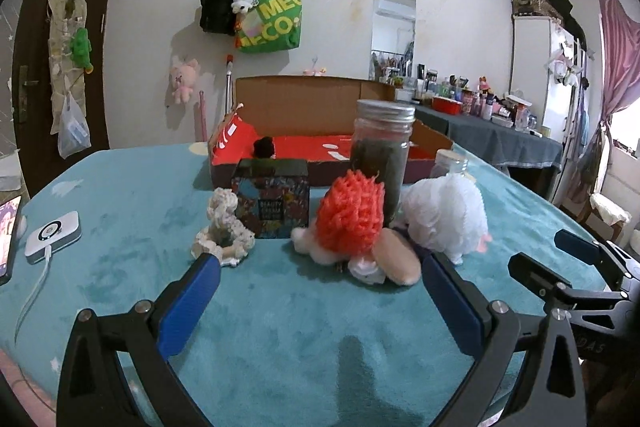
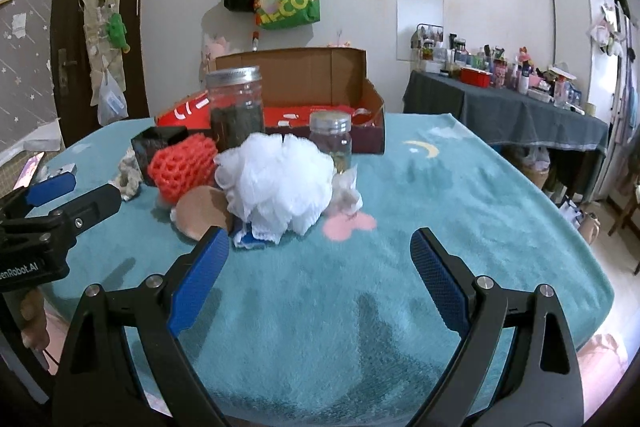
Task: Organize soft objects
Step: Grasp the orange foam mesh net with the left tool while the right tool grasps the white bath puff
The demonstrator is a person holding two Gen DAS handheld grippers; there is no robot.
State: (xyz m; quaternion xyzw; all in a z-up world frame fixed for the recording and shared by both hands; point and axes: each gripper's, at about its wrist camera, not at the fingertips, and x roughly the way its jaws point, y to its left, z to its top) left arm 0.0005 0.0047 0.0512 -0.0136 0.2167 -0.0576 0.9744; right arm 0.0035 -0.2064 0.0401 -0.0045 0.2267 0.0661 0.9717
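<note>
Both tools, left tool [image 1: 320,291] and right tool [image 2: 320,259], are held wide and empty above the teal-covered desk [image 2: 480,195]. At twelve o'clock of the right tool, just ahead, lies the white mesh bath pouf [image 2: 276,183]: seemingly light, squashy, best pinched mid-bulk. The orange knitted scrubber [image 1: 352,213] sits at the left tool's twelve.

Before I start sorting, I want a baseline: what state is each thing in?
left gripper: open, empty
right gripper: open, empty
cardboard box: open, flap up
tall jar: lidded, upright
small jar: lidded, upright
white mesh pouf: loose on the blanket
orange knit piece: loose on the blanket
</note>
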